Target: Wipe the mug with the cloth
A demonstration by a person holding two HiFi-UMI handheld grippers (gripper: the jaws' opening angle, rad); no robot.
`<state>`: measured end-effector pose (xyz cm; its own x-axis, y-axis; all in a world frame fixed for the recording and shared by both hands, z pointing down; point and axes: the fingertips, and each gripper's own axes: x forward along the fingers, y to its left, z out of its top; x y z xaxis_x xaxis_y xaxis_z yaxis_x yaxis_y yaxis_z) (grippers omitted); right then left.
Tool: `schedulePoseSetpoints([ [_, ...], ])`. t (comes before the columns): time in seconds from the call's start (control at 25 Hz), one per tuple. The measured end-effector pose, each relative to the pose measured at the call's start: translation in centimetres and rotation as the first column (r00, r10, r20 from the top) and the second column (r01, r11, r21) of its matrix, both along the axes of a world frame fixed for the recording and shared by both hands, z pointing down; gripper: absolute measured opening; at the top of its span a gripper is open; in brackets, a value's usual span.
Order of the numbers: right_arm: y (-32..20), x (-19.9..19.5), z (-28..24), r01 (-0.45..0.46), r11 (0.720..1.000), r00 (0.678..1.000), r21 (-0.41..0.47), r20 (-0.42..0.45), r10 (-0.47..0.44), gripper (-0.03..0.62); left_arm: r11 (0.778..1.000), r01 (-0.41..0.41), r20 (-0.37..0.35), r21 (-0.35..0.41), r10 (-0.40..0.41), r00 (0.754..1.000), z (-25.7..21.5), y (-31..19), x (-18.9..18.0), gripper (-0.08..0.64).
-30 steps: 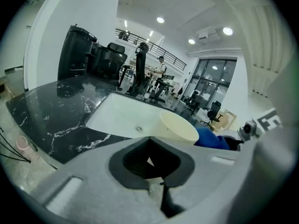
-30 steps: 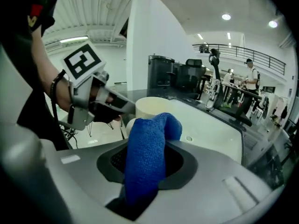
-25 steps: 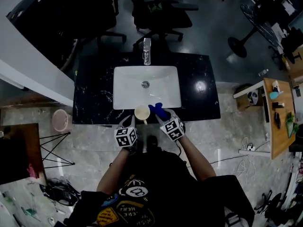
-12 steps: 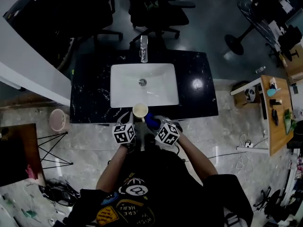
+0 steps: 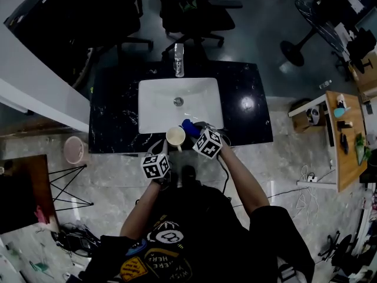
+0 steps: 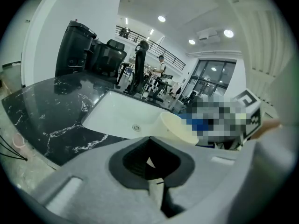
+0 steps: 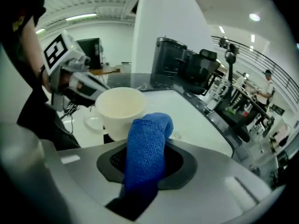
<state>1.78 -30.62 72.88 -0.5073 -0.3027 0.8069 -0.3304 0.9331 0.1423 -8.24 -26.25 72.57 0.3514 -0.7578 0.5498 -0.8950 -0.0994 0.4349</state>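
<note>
while the left gripper (image 6: 152,164) clamps shut on the cream mug (image 7: 120,107) at the sink (image 5: 147,115) front,
the right gripper (image 5: 192,130) pinches a blue cloth (image 7: 147,146) just beside the mug.

Only what looks like an 8 reads on your shirt's round patch (image 5: 167,238); the yellow patch's (image 5: 144,269) lettering blurs.
</note>
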Motion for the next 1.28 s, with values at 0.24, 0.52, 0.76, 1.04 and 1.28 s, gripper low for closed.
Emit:
schedulePoseSetpoints([
  [0.24,7.0,-1.3,0.1,0.148,0.989,0.989,0.029,-0.019,-0.147,0.11,0.999,0.033,-0.01,-0.006,-0.033,0.999,0.1,-0.2,-0.5,0.003],
  [0.52,7.1,-0.3,-0.5,0.133,0.991,0.991,0.032,-0.001,-0.133,0.11,0.999,0.034,-0.011,-0.012,-0.035,0.999,0.3,-0.1,-0.8,0.003],
  [0.76,0.0,1.1,-1.3,-0.092,0.993,0.996,0.067,0.01,0.092,0.112,1.0,0.015,-0.036,-0.02,-0.016,0.999,0.1,0.5,-0.1,0.003],
  [1.04,7.6,-1.8,-0.5,-0.008,1.0,0.999,0.026,0.045,0.007,0.11,0.997,0.058,-0.064,-0.045,-0.061,0.996,0.5,0.6,0.0,0.003],
  [1.28,9.7,-2.0,-0.4,0.003,1.0,0.996,-0.02,0.094,-0.001,0.112,0.998,0.024,-0.029,-0.054,-0.026,0.999,0.7,0.8,0.7,0.003],
])
